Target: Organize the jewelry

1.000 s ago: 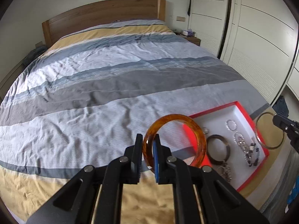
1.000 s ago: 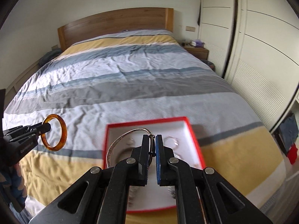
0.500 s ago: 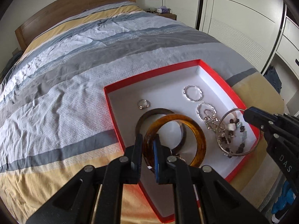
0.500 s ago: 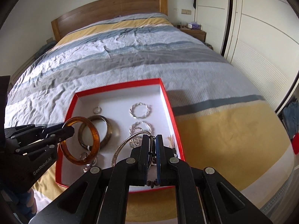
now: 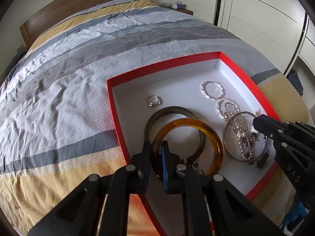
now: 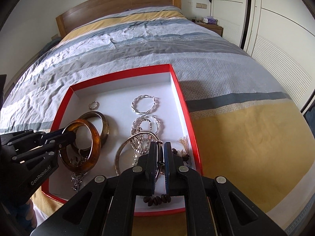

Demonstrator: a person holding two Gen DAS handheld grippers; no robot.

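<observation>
Here, left wrist view: left gripper [image 5: 157, 157] clenched on amber bangle [image 5: 214, 137], over red box [image 5: 163, 66] on bed [image 5: 59, 98]. Right wrist view: right gripper [image 6: 159, 155] pinching thin silver bangle [image 6: 126, 147] over same box, near chains [image 6: 141, 137].

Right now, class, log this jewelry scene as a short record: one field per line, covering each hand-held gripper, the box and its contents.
left hand-held gripper: shut on amber bangle, over the box
right hand-held gripper: shut on thin silver bangle, over the box
box: red rim, white inside, open, on striped bedspread
contents: dark bangle, small ring, two twisted silver hoops, bead strand
</observation>
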